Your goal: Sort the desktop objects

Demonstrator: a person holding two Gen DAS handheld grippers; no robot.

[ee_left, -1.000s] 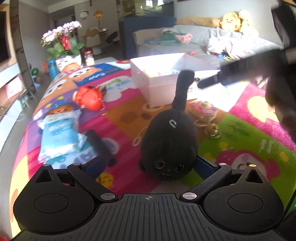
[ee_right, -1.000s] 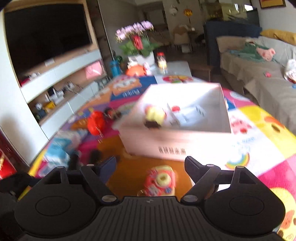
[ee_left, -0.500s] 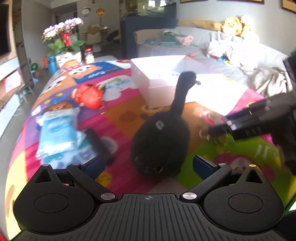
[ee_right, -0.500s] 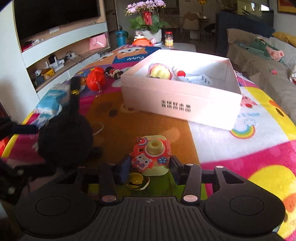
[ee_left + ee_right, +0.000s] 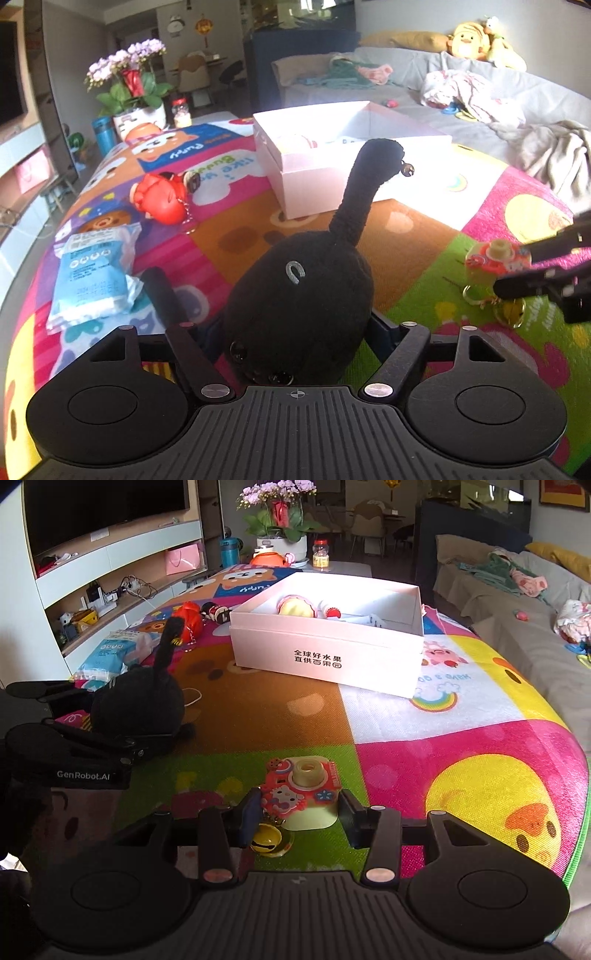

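- Gripping the black plush cat [image 5: 299, 295], the left gripper [image 5: 295, 332] has its jaws clamped on the body — tail upright.
- Right gripper [image 5: 295, 814]: jaws closed against the toy camera [image 5: 301, 794] on the worktop mat [image 5: 461, 746].
- Beyond both — the white box [image 5: 328, 657], open, toys inside.

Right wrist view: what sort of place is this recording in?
Most likely a home living room: a sofa strewn with clothes, a wall-mounted TV over shelving, and a cartoon-print children's play mat under the toys.
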